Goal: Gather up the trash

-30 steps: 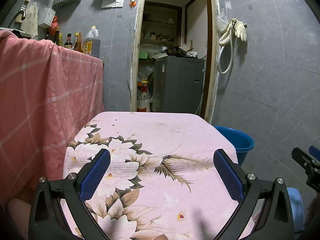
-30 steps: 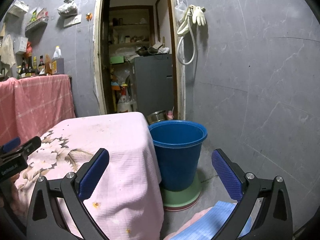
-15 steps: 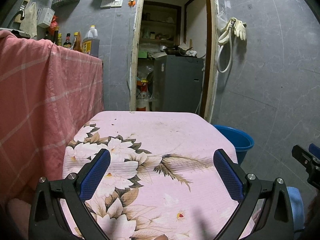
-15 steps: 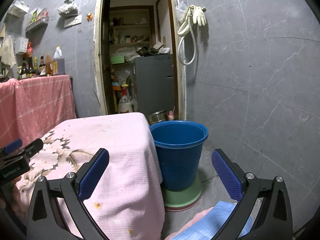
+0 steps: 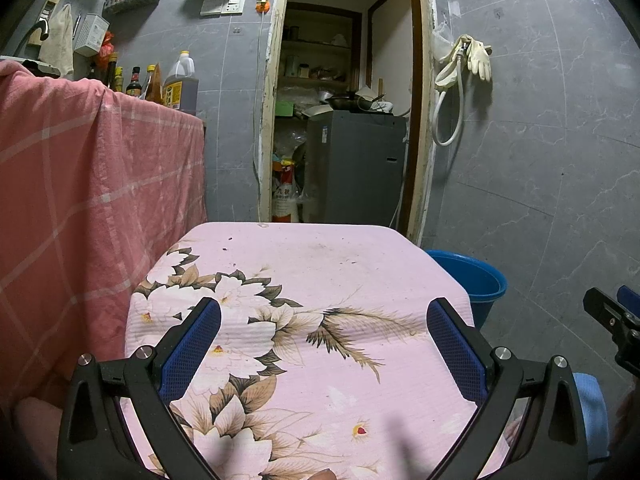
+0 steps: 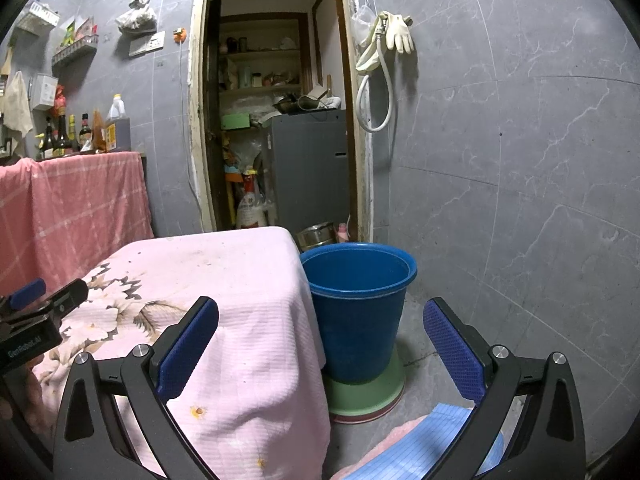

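The left gripper (image 5: 323, 322) hangs over the table covered w/ a pink floral cloth (image 5: 320, 280), its blue-padded fingers (image 5: 191, 344) spread wide apart, nothing between them. The right gripper (image 6: 321, 326) is also wide apart and empty; it sits past the table's right edge, approx. over the gap between cloth corner and bucket. The blue bucket (image 6: 358, 312), the place for trash, stands on the floor just beside the table's right side, at 12 o'clock in the right wrist view, on a green base (image 6: 366, 394); its inside looks empty as far as the view shows. In the left wrist view only a part of the bucket rim shows at 3 o'clock, behind the table corner. No clear piece of trash is seen on the cloth, only small dark specks near the far edge at 12 o'clock; too small to tell what they are. A blue lined cloth (image 6: 420, 448) lies low at 5 o'clock in the right view. At 9 o'clock a pink checked cloth (image 5: 80, 184) covers a counter w/ bottles (image 5: 160, 84) on it. Rubber gloves (image 6: 396, 34) and a hose hang on the grey wall at 1 o'clock, beside the open doorway.
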`<state>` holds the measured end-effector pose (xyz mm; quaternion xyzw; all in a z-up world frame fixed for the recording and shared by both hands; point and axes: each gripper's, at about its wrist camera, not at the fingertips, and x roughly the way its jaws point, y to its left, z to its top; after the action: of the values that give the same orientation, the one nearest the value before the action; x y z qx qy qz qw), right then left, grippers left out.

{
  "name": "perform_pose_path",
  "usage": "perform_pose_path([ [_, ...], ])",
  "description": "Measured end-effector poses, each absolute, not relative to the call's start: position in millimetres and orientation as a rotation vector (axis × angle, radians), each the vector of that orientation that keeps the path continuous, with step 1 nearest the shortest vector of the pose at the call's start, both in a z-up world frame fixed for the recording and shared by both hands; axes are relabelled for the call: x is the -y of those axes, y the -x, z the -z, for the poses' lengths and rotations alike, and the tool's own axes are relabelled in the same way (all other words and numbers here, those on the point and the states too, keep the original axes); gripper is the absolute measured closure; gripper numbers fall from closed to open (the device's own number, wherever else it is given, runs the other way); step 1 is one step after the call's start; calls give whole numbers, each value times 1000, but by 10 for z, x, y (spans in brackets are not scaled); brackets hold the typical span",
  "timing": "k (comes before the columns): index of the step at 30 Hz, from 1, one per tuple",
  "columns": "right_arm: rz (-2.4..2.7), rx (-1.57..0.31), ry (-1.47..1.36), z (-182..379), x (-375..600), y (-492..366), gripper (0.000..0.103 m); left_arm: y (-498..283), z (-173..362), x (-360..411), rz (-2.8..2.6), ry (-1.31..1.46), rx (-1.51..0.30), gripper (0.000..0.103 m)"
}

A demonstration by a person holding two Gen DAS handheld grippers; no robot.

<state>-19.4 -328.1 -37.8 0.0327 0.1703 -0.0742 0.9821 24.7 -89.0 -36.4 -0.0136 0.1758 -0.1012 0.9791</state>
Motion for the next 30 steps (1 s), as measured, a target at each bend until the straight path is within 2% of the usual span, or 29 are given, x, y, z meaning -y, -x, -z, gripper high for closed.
perform_pose_path([
  [30, 150, -341, -68, 384, 3277, 197, 0, -261, 385, 834, 205, 28, -357, 2],
])
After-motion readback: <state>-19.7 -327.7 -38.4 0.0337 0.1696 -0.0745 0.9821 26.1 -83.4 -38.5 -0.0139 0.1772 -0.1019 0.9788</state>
